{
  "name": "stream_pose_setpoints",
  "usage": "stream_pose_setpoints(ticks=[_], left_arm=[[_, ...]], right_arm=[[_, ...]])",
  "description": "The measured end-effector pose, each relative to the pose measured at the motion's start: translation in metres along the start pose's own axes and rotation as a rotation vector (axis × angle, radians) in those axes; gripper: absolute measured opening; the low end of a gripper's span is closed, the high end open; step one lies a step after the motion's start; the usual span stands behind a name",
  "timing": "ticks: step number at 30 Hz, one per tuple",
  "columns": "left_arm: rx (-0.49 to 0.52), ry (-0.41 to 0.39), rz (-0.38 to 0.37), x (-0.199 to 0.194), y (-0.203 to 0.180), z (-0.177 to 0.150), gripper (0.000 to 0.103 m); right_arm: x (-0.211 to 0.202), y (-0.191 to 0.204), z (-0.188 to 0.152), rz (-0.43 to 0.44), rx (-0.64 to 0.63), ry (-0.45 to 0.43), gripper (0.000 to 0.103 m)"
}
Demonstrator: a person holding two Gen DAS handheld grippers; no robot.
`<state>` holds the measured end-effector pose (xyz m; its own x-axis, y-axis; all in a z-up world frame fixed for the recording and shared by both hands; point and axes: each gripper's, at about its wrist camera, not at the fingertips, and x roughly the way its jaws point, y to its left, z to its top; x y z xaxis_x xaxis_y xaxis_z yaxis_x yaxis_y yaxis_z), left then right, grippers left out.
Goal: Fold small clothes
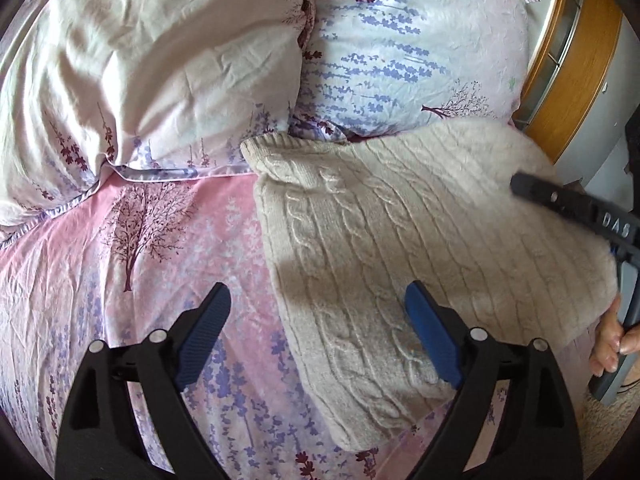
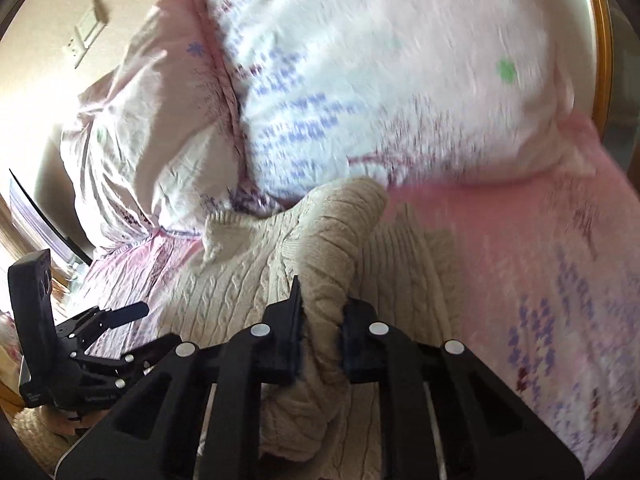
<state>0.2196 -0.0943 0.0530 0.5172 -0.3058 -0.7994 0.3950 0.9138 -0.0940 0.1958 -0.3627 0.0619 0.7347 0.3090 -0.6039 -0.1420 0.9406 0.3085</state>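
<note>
Our right gripper (image 2: 320,336) pinches a blurred sweater (image 1: 400,232) fold, hiding its edge; our left gripper (image 1: 316,320) hangs spread above the bedsheet (image 1: 120,280).

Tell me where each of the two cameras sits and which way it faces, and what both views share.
Left wrist: on the left gripper, open above the bed; faces the pillows, the sweater, the right gripper and the person's hand.
Right wrist: on the right gripper, shut on a bunched fold of the sweater; faces the blurred pillows; the left gripper shows at left.
Shared: sweater, pillows, pink sheet.
</note>
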Motion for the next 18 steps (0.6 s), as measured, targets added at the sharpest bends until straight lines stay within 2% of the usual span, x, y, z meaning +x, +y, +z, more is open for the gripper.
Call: stream_pose_setpoints(ticks=[4,6,9,13,16,18], left_arm=[[-0.014,-0.009,-0.041,-0.006,0.001,0.002,0.091],[-0.008,-0.005,-0.043,-0.005,0.000,0.002,0.091],[-0.004,0.015,-0.060,-0.001,-0.002,0.000,0.091],[0.007,0.017,-0.072,-0.001,-0.005,-0.001,0.091],[0.008,0.025,-0.082,0.000,-0.004,0.000,0.091],[0.009,0.035,-0.090,0.003,-0.004,0.001,0.091]], right_arm=[[-0.024,-0.001,0.011,-0.017,-0.001,-0.108,0.015],[-0.023,-0.011,0.008,-0.023,0.023,-0.095,0.015],[-0.003,-0.032,-0.005,-0.066,0.085,-0.015,0.015],[-0.009,-0.045,-0.008,-0.015,0.145,-0.047,0.014],[-0.014,-0.046,-0.005,-0.032,0.132,-0.072,0.012],[-0.002,-0.052,-0.010,-0.085,0.129,-0.026,0.013]])
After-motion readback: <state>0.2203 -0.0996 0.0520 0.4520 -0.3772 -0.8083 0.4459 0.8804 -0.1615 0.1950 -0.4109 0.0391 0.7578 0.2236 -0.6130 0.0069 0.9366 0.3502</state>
